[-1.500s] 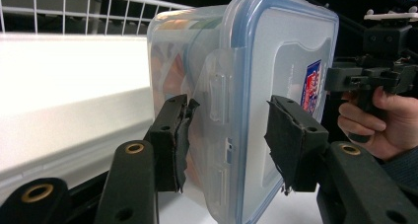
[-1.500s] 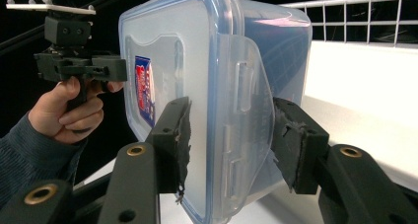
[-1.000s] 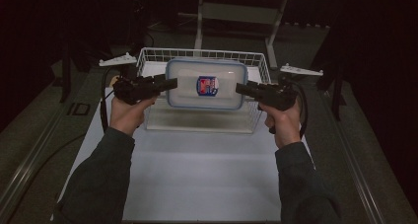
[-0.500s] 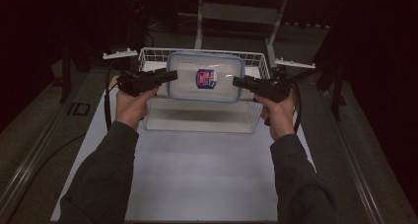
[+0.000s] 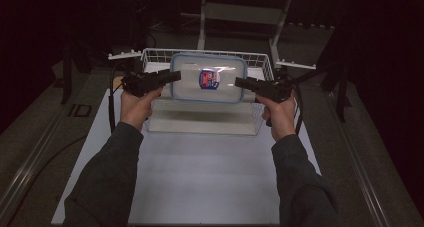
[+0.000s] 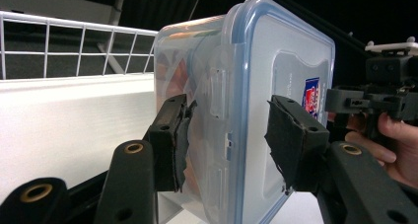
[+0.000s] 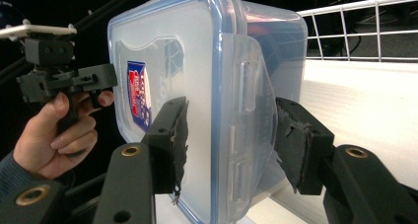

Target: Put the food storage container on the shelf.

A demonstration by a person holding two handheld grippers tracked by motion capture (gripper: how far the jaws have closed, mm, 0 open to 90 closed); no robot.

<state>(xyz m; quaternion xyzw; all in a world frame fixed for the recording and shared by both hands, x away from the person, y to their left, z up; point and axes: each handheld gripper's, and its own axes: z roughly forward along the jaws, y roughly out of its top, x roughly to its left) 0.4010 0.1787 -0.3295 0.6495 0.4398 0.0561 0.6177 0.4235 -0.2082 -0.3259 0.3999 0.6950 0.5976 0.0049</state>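
The letters "ID" (image 5: 79,110) stand in dark outline on the grey table edge, at about nine o'clock from the white wire basket (image 5: 150,57). A small red, white and blue sticker (image 5: 208,79) sits on the lid of the clear plastic food container with the blue-rimmed lid (image 5: 190,87), near the lid's middle; its print is too small and blurred to read in any view.
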